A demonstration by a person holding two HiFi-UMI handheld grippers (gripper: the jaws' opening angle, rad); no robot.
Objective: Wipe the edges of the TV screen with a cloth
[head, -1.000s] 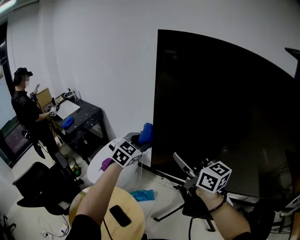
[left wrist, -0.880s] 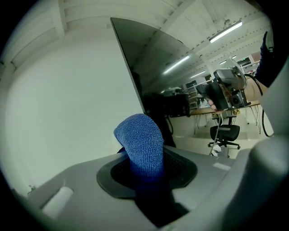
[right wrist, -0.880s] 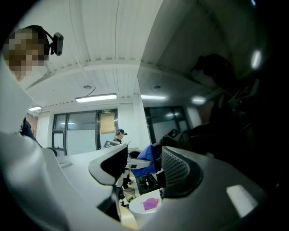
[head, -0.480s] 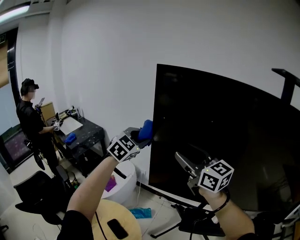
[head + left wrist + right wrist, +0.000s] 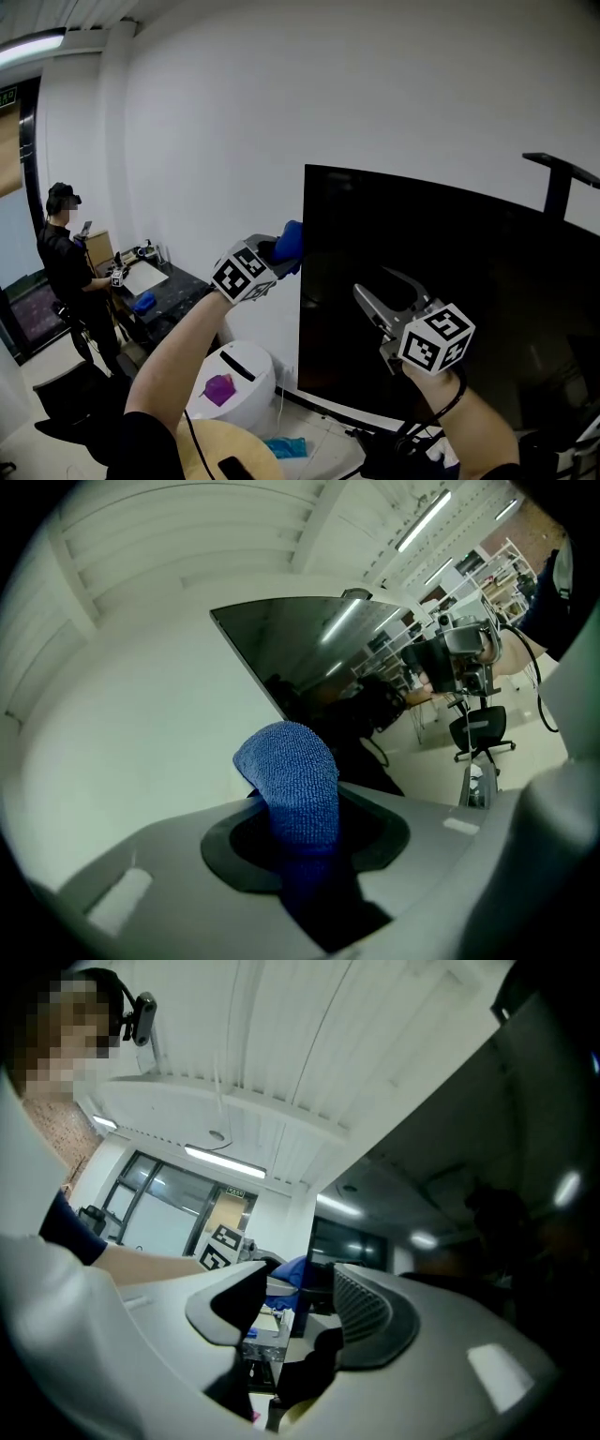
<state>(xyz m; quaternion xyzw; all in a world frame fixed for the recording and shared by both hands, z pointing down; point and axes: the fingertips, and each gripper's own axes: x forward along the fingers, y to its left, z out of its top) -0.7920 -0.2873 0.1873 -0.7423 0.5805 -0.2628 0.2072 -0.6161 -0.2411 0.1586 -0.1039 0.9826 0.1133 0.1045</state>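
One blue microfibre cloth is clamped in the left gripper at the nine o'clock edge of the black flat TV screen, while the right gripper holds its jaws apart, empty

Bright ceiling strip light, fisheye-warped edges, dark vignetted corners

A person stands at a dark table by the white wall. Nearer, a white round bin holds something purple. A black phone lies on a round wooden table.
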